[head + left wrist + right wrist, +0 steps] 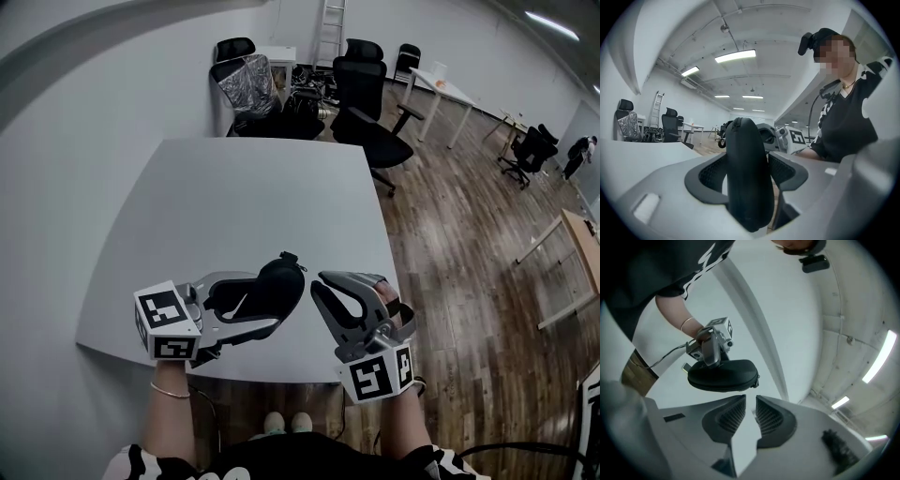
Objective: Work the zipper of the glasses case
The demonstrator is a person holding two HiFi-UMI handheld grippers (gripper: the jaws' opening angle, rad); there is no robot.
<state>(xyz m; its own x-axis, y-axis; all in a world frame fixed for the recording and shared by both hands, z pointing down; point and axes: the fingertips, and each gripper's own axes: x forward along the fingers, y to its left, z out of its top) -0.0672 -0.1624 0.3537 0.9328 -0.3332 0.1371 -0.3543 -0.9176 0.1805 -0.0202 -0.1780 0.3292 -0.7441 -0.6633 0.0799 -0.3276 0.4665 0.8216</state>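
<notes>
The left gripper (251,307) has its fingers (708,176) clamped on the black glasses case (277,281), the grey tabletop (244,197) lies below the case, and the right gripper (324,286) just beside the case has its fingers (730,418) narrowly parted, with nothing between them.

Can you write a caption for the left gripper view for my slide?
Left gripper holds a black glasses case on edge between its fingers, the right gripper just behind.
</notes>
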